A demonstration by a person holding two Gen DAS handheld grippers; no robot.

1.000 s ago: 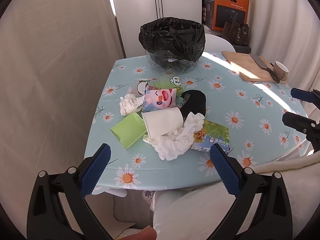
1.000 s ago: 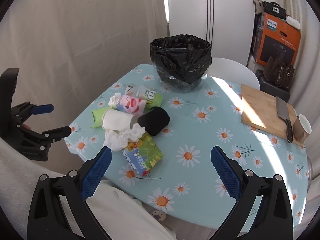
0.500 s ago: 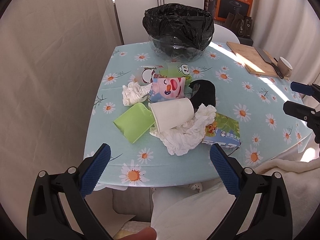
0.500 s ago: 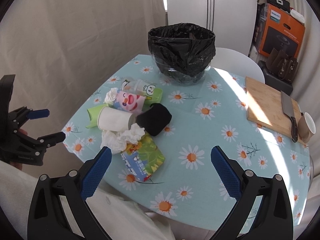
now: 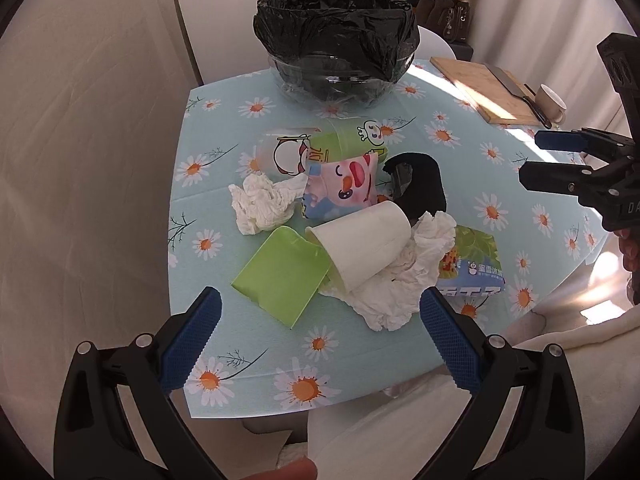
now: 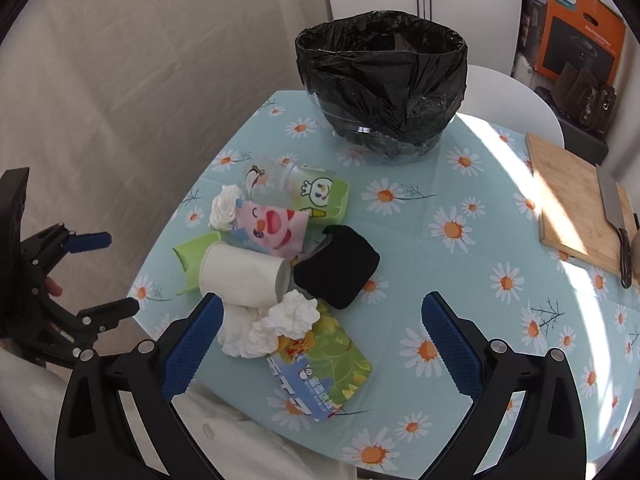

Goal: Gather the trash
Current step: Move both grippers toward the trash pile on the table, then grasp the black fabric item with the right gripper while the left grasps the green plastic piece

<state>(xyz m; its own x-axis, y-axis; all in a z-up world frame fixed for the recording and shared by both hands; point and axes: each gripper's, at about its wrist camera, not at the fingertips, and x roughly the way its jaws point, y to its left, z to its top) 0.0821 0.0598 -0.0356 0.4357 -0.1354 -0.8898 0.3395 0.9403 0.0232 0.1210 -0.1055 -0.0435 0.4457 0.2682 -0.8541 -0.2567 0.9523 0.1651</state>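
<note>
Left wrist view: the left gripper (image 5: 318,332) hangs wide, holding nothing, at 6 o'clock of the trash pile. A white paper cup (image 5: 362,250) lies on crumpled tissue (image 5: 394,280), green card (image 5: 282,276) beside. The lined bin (image 5: 336,40) stands at 12 o'clock. The right gripper (image 6: 320,336) is wide too, above a snack packet (image 6: 320,376); a cutting board (image 6: 576,208) with 1 knife (image 6: 614,216) lies at 2 o'clock.

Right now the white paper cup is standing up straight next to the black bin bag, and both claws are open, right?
Not quite. The white paper cup is lying on its side in the pile of trash, well away from the black bin bag; the left wrist view shows it. The rest holds: the left claw and the right claw are both open.
</note>
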